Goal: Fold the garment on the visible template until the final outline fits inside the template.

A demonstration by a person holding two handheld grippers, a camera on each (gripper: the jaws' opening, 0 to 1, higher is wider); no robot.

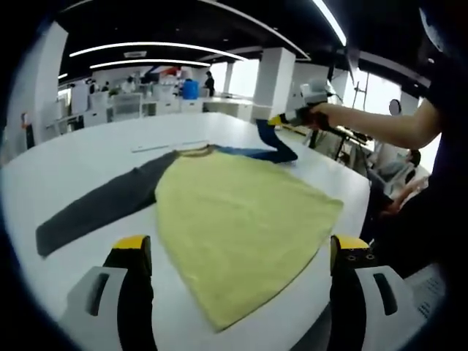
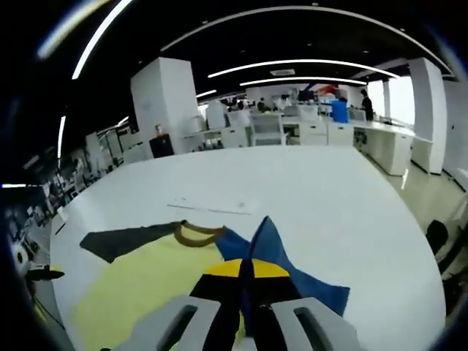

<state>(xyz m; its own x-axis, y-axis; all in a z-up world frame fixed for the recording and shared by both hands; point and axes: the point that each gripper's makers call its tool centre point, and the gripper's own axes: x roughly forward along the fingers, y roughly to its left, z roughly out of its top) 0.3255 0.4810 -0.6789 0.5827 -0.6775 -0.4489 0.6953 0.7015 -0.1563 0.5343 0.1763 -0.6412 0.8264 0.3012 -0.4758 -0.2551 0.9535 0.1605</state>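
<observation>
Item: yellow-bodied raglan shirt of soft knit cloth [image 1: 241,219], with one dark grey sleeve [image 1: 95,208] and one blue sleeve [image 2: 292,274], a tan neckband [image 2: 196,234] at the collar.
Location: spread flat on the broad white round-edged bench [image 1: 88,157], body at the middle, hem toward the near edge.
Grey sleeve: stretched out flat from the shirt's shoulder, lying on the bench.
Blue sleeve: lifted off the bench beside the collar, peaked upward where it is pinched.
Right tool [image 2: 245,281]: closed on the blue sleeve, cloth rising between its yellow-tipped jaws; in the left gripper view it hangs above the far shoulder of the shirt, carried by a person's arm.
Left tool [image 1: 238,252]: jaws wide apart, holding nothing, hovering over the hem of the shirt.
Template: faint thin marks [image 2: 212,208] on the bench beyond the collar; outline otherwise too faint to tell.
Handling: judged light, limp, non-fragile; it will drape and drag, so grip at sleeve ends, hem corners or shoulder seams, pinching one layer.
Containers: none seen near the shirt.
Stage: judged sleeve fold-in, body folds yet to do.
</observation>
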